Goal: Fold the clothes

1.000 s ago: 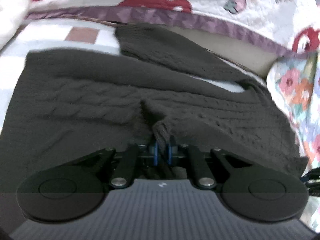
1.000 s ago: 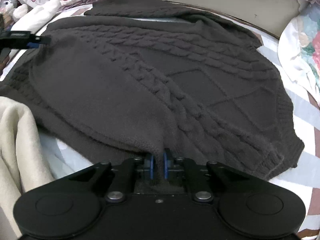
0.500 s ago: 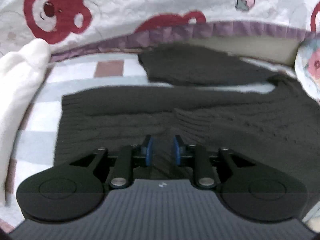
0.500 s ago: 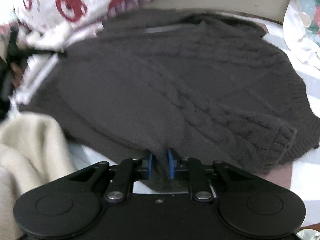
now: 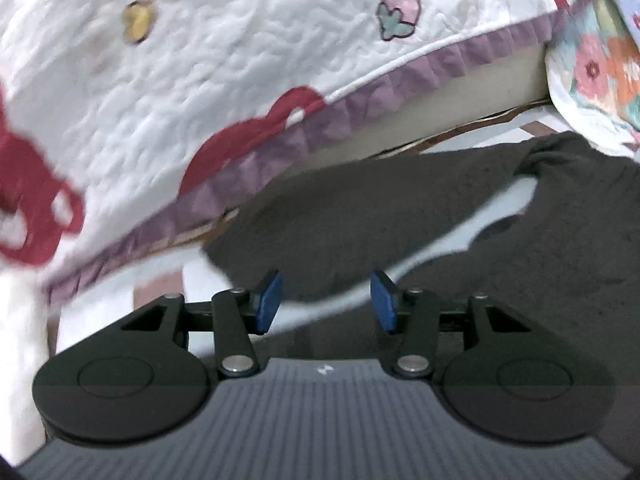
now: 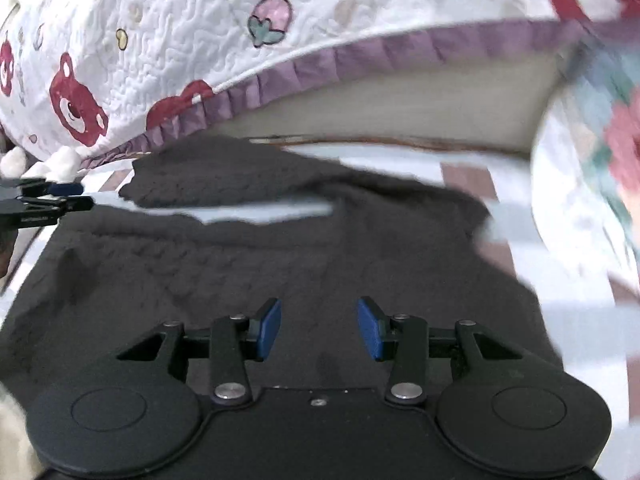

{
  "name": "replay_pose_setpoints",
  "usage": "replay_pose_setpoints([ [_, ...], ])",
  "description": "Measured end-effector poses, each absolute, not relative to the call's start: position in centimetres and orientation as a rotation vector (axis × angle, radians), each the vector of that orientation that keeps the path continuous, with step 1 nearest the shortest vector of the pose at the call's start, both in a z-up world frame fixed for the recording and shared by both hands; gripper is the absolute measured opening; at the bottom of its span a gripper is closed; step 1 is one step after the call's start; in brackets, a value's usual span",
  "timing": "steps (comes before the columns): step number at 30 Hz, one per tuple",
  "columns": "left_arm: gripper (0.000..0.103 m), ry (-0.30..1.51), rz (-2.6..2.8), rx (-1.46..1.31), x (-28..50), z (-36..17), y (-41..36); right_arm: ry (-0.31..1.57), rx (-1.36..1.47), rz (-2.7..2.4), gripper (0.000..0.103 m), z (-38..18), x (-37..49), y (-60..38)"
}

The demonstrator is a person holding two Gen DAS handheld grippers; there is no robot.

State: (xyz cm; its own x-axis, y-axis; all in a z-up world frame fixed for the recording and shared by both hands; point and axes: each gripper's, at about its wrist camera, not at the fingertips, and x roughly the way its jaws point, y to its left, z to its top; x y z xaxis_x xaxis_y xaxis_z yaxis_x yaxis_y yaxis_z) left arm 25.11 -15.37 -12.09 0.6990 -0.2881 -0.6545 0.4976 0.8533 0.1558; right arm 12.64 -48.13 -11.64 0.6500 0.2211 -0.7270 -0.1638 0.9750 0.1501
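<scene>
In the left wrist view, the left gripper [image 5: 325, 302] has its jaws apart, with a clear gap between the two blue pads [image 5: 267, 302]. The jaws have just been opening, and nothing is between them now; they hold no cloth. Ahead of the pads lies the dark knitted sweater [image 5: 400, 216], spread on a checked bed sheet [image 5: 160, 284] in pale blue, white and brownish squares. One flat part of the sweater, maybe a sleeve, reaches from the right toward the middle, and a pale strip of the sheet shows between it and the wider body part at the right. Behind the sweater hangs a white quilt [image 5: 240, 60] with red bears, a strawberry and a purple frill. A flowered cloth [image 5: 592, 68] is at the right edge. The picture is somewhat blurred.

In the right wrist view, the right gripper [image 6: 318, 330] is also open, its jaws standing wide, and they too have just been opening. It grips nothing; the sweater [image 6: 280, 264] lies flat under and in front of it, not pinched by the pads. The sweater covers most of the sheet [image 6: 500, 220], with the narrower part lying farther away near the quilt [image 6: 200, 40]. At the left edge the left gripper [image 6: 74, 196] is visible just beside the sweater's far left corner. The flowered cloth [image 6: 592, 184] at the right is strongly blurred.
</scene>
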Motion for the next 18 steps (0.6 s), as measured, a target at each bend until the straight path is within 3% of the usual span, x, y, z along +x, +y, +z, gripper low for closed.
replay_pose_setpoints([
  [10, 0.049, 0.818, -0.492, 0.525, 30.8, -17.0, -17.5, 0.873, -0.084, 0.251, 0.049, -11.9, 17.0, -48.4],
  [12, 0.062, 0.819, -0.482, 0.514, 31.3, -17.4, -17.2, 0.883, -0.084, 0.228, 0.049, -12.6, 16.8, -49.5],
  [18, 0.067, 0.787, -0.465, 0.462, 32.2, -17.9, -16.9, 0.906, 0.008, 0.154, 0.049, -14.5, 16.3, -52.7],
])
